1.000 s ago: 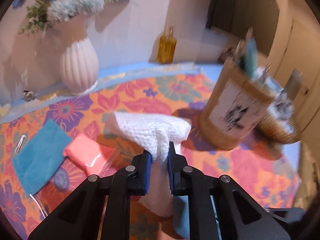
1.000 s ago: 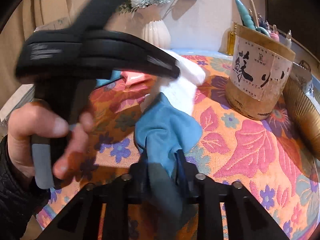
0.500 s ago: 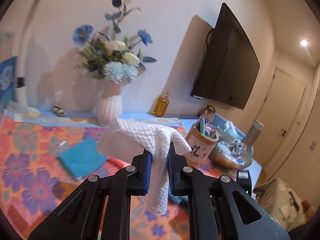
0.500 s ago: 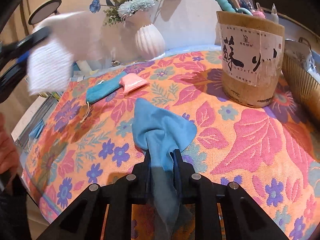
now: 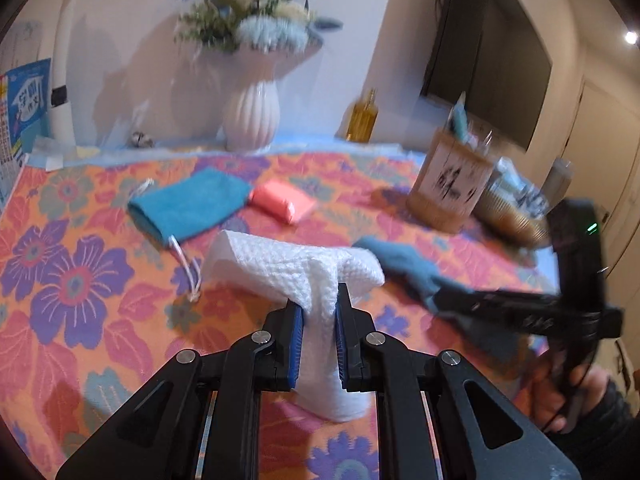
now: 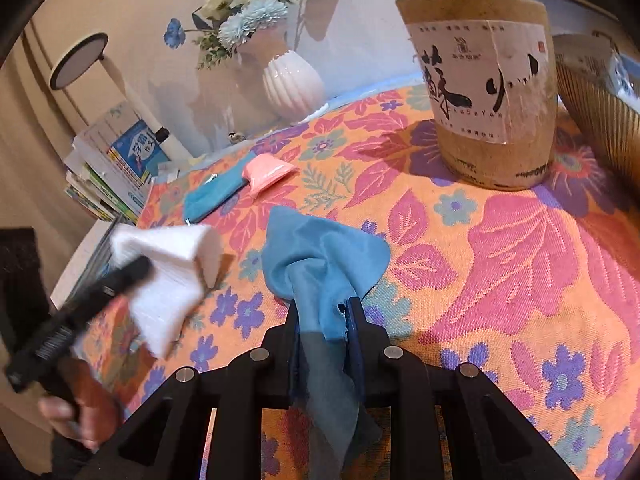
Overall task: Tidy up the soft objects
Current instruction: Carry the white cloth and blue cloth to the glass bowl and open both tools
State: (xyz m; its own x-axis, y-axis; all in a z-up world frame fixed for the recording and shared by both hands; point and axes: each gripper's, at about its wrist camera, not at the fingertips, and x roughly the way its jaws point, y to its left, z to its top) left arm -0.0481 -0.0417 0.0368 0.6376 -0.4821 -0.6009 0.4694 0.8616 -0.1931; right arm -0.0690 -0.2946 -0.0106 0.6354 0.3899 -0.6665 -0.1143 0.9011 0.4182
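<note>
We judge the sorting about half done; beside the white vase point(image 5: 251, 118) a teal pouch point(image 5: 188, 206) and a pink packet point(image 5: 282, 200) already lie touching on the table point(image 5: 72, 288), while two cloths are not yet set down; our left claw point(image 5: 318, 312) is clamped on a white waffle cloth point(image 5: 292, 268), bunched and drooping, lifted nearer us than the vase; our right claw point(image 6: 322, 312) is clamped on a blue cloth point(image 6: 320, 248), crumpled, smooth, hanging limp, held over the table, well in front of the vase.
</note>
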